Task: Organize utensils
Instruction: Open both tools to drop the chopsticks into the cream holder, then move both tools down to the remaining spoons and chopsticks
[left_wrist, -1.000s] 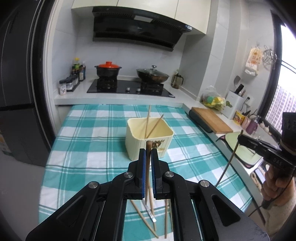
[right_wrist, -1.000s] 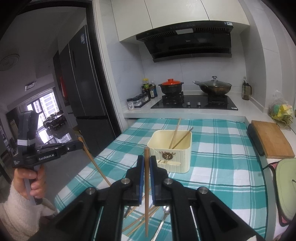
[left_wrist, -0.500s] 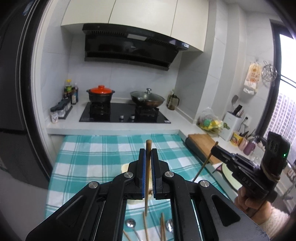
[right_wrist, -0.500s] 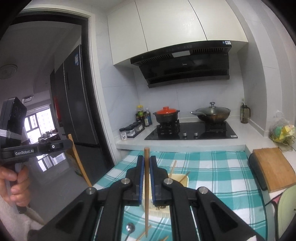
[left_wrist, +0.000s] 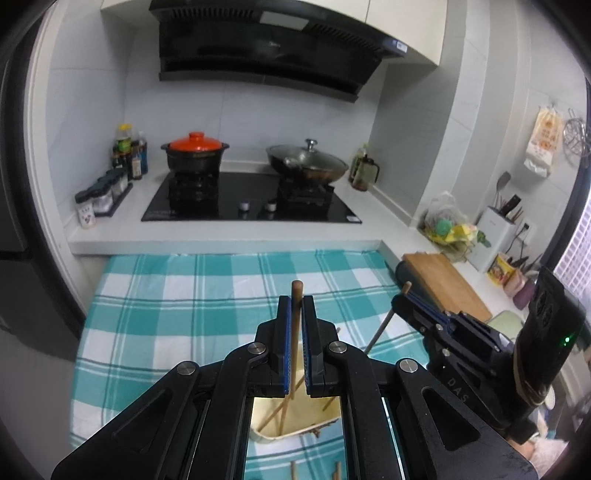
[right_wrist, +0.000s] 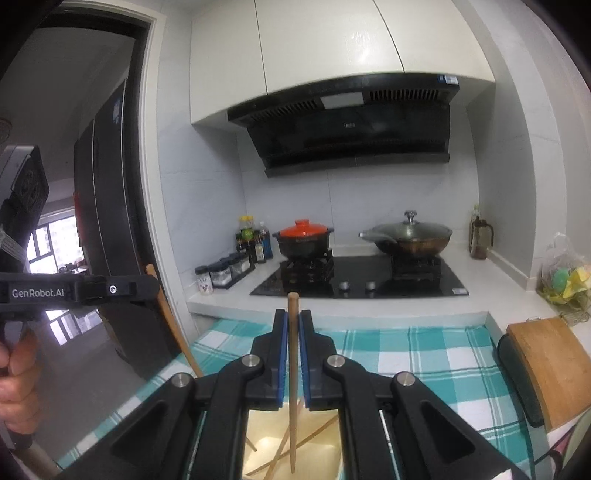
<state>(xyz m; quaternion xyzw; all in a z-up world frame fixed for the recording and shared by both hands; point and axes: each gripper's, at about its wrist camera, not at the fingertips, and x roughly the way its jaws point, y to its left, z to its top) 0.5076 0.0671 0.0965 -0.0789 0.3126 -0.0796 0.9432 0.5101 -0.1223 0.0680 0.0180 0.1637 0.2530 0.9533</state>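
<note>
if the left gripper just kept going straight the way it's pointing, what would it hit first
Probably the checked tablecloth beyond the cream utensil box, which sits low under the left gripper. It is clamping a chopstick. Depth is hard to judge through the fisheye.

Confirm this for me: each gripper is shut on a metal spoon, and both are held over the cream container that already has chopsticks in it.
Not quite: the mistake is the spoons. The left gripper and right gripper are each shut on a wooden chopstick, as both wrist views show. The rest holds: both are over the cream container, which already has chopsticks in it.
</note>
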